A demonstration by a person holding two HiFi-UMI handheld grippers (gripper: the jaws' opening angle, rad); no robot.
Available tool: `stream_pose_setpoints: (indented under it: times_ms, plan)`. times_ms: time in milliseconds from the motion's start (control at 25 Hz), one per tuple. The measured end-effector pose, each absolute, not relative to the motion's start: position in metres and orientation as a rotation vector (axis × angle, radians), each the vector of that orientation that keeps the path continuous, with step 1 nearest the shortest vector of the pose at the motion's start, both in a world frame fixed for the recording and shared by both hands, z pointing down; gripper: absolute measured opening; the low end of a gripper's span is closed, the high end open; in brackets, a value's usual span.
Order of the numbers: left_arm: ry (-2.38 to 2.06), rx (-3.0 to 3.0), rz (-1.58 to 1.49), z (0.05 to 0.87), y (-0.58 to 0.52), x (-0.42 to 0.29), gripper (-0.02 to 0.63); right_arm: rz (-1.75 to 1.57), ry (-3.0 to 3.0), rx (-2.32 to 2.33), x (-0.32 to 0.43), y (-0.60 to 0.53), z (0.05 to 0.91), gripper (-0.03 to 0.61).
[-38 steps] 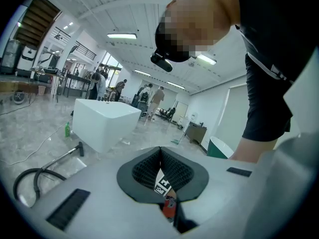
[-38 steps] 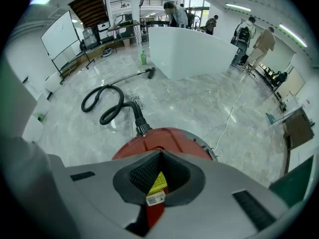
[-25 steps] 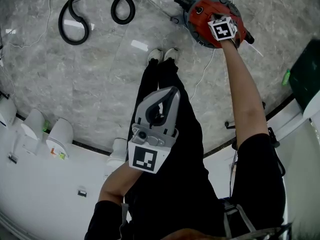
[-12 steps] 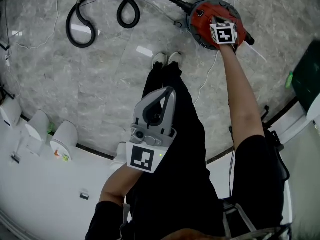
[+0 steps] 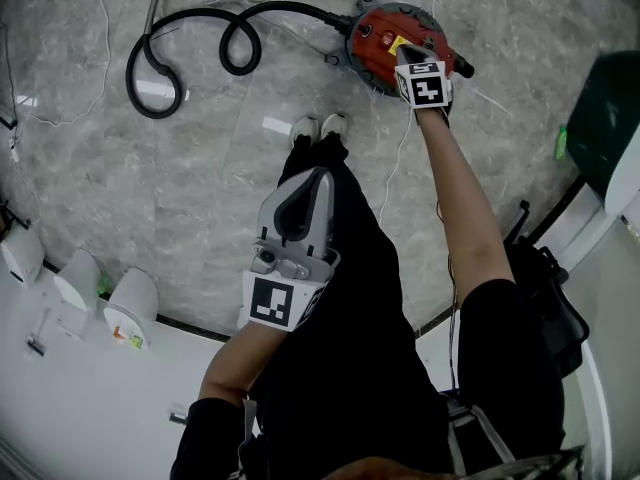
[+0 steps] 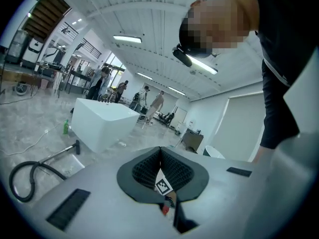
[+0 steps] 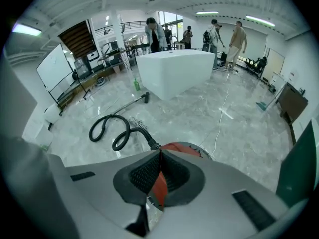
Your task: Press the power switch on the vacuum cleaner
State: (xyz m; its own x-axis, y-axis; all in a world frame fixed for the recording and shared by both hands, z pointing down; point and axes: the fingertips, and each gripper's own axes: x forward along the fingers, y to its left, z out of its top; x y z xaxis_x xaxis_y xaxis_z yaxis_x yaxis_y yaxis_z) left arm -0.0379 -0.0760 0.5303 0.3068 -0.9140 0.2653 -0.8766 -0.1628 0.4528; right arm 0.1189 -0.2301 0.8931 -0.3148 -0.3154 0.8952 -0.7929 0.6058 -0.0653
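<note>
The red round vacuum cleaner [image 5: 378, 34] stands on the marble floor at the top of the head view, and its black hose [image 5: 200, 43] curls away to the left. My right gripper [image 5: 402, 56] is shut, with its tips over the vacuum's top by a yellow patch and its marker cube just behind. In the right gripper view the shut right gripper [image 7: 160, 153] covers most of the red vacuum cleaner [image 7: 182, 147]; the hose [image 7: 117, 128] shows beyond it. My left gripper [image 5: 319, 175] hangs shut and empty over the person's legs. In its own view the left gripper [image 6: 160, 149] points towards the vacuum.
A thin white cable [image 5: 400, 158] runs across the floor past the person's shoes [image 5: 320, 126]. White fixtures [image 5: 125, 303] line the lower left, and a dark green object [image 5: 600, 128] stands at the right. A big white block [image 7: 174, 71] and several people are farther off.
The right gripper's marker cube has shifted from over the vacuum's top towards its near edge, uncovering a yellow patch. The head view has swung, and the left gripper has stayed put.
</note>
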Motion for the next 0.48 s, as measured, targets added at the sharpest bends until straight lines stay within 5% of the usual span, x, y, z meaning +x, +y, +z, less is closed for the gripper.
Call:
stream_pose_setpoints:
  times_ms: [480]
  plan:
    - [-1.536,2.200,-0.104,0.466,-0.067,-0.038,0.018,0.470,-2.134,1.108,0.088,-0.188,0.697,0.020]
